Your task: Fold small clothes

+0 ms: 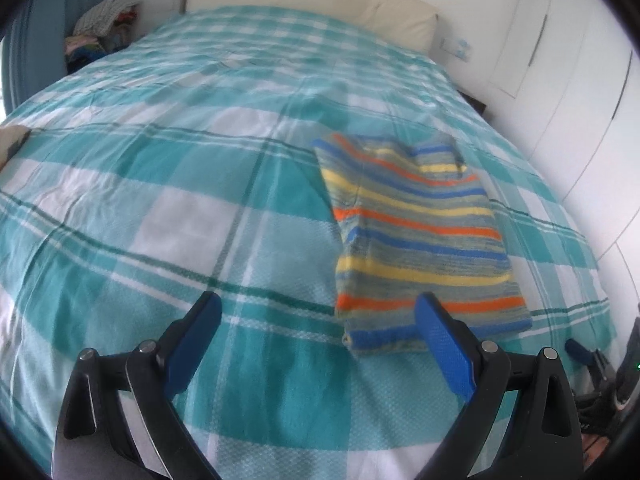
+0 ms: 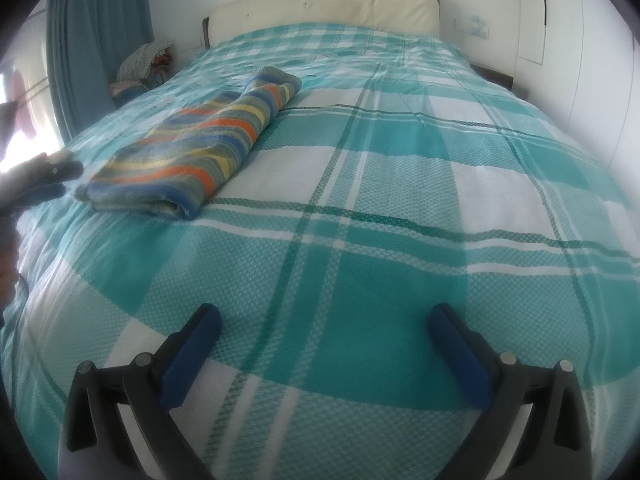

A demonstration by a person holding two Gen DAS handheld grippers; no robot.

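Observation:
A small striped garment (image 1: 424,240) in blue, orange, yellow and grey lies folded into a long rectangle on the teal checked bedspread (image 1: 180,208). In the left wrist view my left gripper (image 1: 318,312) is open just short of its near end, the right finger over the garment's near edge, nothing held. In the right wrist view the same garment (image 2: 200,148) lies far to the left, and my right gripper (image 2: 324,320) hangs open over bare bedspread (image 2: 400,240), well apart from it. The other gripper's blurred tips (image 2: 60,176) show at that view's left edge, beside the garment.
A cream headboard (image 2: 328,4) closes the far end of the bed. A heap of clothes (image 1: 106,28) sits by the teal curtain (image 2: 96,32) at the far left. White wardrobe doors (image 1: 568,92) run along the right side. Dark gear (image 1: 600,376) lies beyond the bed's near right corner.

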